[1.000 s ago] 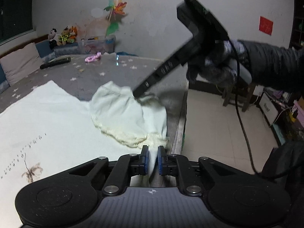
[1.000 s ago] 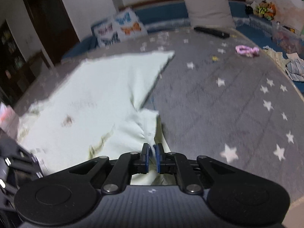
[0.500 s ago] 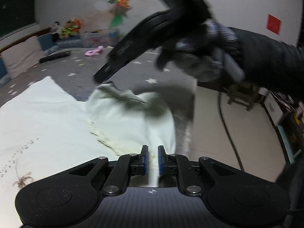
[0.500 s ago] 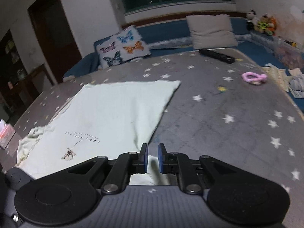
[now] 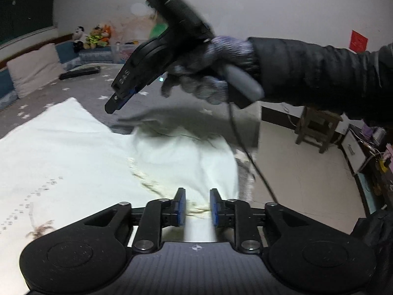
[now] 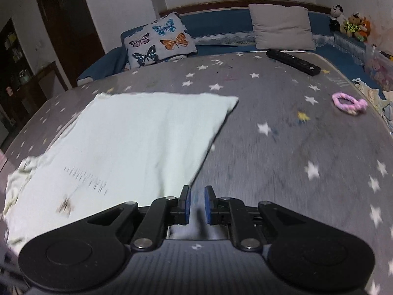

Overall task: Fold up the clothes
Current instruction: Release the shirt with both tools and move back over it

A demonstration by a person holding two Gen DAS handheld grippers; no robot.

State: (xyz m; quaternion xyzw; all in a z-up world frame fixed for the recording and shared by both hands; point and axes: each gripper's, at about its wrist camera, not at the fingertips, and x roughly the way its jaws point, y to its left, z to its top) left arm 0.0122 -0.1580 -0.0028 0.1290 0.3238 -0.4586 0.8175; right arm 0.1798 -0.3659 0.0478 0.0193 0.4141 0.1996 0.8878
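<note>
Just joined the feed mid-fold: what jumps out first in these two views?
The pale cream garment spread flat on the star-print grey bedspread dominates both views. In the left wrist view the right hand-held gripper, gripped by a gloved hand, hangs above the bunched sleeve, while the left hand-held gripper has cloth between its parted fingers.

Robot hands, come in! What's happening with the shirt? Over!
Left gripper open over the sleeve. Right gripper open, raised, empty. Pale shirt flat on star-print bed, unfolded. Nothing in the way.
</note>
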